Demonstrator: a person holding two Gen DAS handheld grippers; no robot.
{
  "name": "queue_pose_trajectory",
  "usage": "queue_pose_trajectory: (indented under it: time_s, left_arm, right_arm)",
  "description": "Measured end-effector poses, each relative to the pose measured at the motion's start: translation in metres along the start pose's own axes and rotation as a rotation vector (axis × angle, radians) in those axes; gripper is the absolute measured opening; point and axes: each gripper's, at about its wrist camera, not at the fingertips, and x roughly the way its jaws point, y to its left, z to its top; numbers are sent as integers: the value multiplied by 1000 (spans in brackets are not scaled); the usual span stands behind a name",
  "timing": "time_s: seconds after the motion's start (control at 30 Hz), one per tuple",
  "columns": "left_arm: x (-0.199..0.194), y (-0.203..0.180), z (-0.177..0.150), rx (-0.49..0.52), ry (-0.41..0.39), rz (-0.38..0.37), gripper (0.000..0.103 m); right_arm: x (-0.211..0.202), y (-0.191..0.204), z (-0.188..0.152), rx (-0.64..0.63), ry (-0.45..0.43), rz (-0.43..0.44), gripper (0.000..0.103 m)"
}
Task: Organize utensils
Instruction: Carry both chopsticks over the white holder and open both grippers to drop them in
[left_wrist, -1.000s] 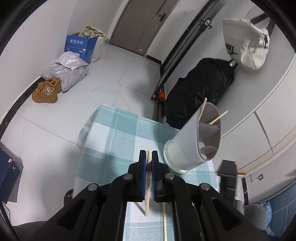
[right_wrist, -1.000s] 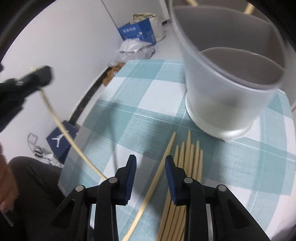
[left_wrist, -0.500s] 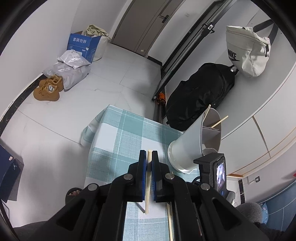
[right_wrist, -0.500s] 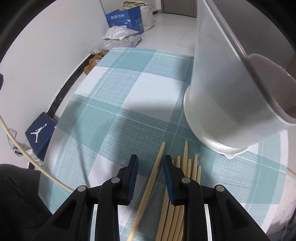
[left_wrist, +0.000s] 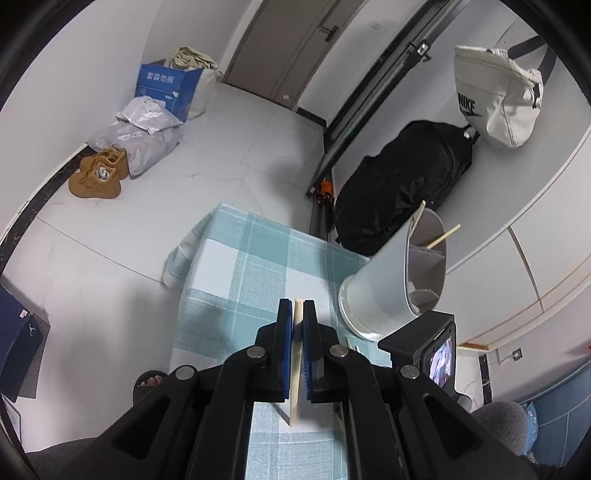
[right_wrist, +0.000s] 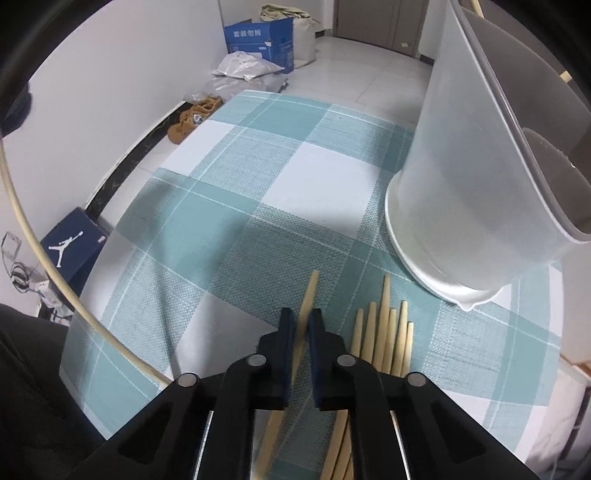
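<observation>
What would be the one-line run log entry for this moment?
left gripper: shut on chopstick | right gripper: shut on single chopstick | holder: upright on table

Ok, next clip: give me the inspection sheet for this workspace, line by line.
Surface: checked teal tablecloth.
Job's things: white utensil holder upright, chopsticks inside; loose chopstick pile beside it.
Clutter: nothing seen on the cloth.
Grippers: left hand-held gripper shut on a chopstick; right hand-held gripper closed around a single chopstick.
Cables: wires on the floor.
Surroundings: shoes, blue box, black bag.
</observation>
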Motion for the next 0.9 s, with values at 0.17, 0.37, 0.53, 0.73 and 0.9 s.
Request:
queue_pose_trajectory:
  time_s: [0.17,0.37,0.53,0.73,0.9]
  left_arm:
    - [-2,-7,-2,44,-24,20,1]
    - [2,-12,-9,67,-2,4,1]
    - [1,-35,-13,133,-2,4,1]
    - [-3,-77,-19,243,-8,16,1]
    - [-5,-103,-22,305,5,48,1]
  right_arm:
    - [-7,-10,-6,46,-64,26,5]
    - [-53,-26,-11,123,-232,131,5]
    - [-98,-44,-31,178,-374,191,5]
    - [-135,-59,-54,204,-509,194,5]
    - [-147,-65,-57,202,-554,182,5]
